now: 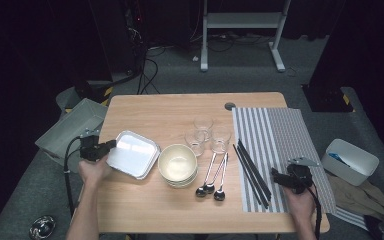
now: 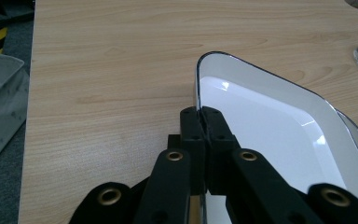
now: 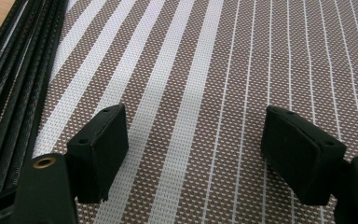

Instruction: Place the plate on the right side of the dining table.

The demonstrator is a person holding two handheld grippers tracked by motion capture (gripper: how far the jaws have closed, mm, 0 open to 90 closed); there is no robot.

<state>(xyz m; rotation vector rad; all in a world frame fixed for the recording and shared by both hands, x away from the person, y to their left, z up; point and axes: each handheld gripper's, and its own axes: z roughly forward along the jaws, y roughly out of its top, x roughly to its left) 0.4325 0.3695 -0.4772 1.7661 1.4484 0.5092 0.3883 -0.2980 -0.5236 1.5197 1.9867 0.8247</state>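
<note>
- White square plate point(image 1: 132, 153) lies at the left of the wooden table point(image 1: 155, 112), with the left gripper point(image 2: 200, 122) clamped tight on the rim of its near-left corner.
- Right gripper point(image 3: 193, 154) hovers low over the striped placemat point(image 1: 280, 135) with its jaws spread wide and nothing between them.
- Risk, as I judge it: the grip bites only a thin, glossy rim, so a lift or a quick pull could let the plate tip, pivot or slide out of the pads.
- Dragging the plate to the right would likely knock it into the stack of cream bowls point(image 1: 178, 164), which sits just beside it.
- Beyond the bowls stand three clear glasses point(image 1: 207, 132), and three spoons point(image 1: 211, 175) lie near them; a wide swing could topple a glass.
- Black chopsticks point(image 1: 252, 172) lie along the placemat's left edge, near the right gripper.
- Grey bin point(image 1: 70, 130) sits off the table's left edge, close to the left hand point(image 1: 94, 172).
</note>
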